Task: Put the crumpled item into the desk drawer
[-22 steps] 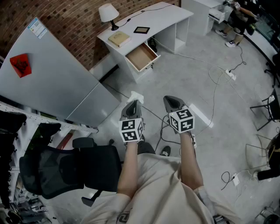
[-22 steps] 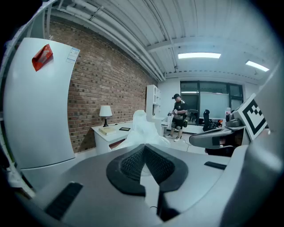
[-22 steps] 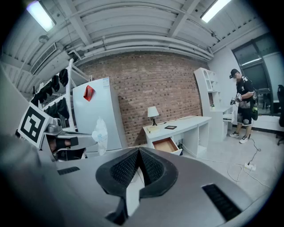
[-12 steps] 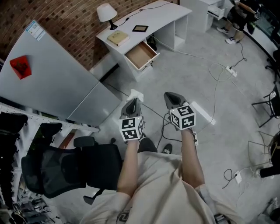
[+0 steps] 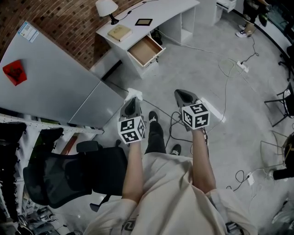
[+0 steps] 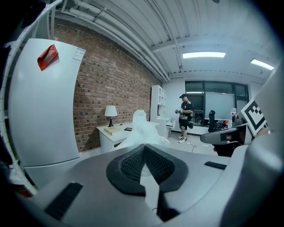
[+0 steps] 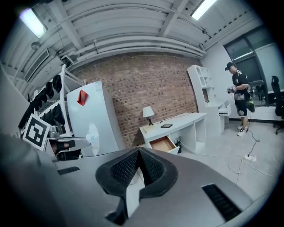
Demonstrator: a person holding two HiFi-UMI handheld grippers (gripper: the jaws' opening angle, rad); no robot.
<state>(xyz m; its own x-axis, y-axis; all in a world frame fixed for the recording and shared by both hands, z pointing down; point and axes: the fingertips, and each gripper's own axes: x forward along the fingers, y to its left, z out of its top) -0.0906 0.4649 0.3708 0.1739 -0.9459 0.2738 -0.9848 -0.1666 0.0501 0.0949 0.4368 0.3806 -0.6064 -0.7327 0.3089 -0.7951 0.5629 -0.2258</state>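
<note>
The left gripper (image 5: 132, 102) pinches the white crumpled item (image 5: 134, 93), which pokes out past its tips, the right gripper (image 5: 184, 97) is closed on nothing, and both are far from the desk (image 5: 158, 13) with its open drawer (image 5: 144, 50).

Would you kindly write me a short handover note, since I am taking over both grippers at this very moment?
Left gripper: shut on the crumpled white item, held up in the air.
Right gripper: shut and empty.
The wood-lined desk drawer of the white desk is pulled open, some way ahead across the floor.
Done: item picked up, drawer open.
Left: walk to the desk and release the item into the drawer.
</note>
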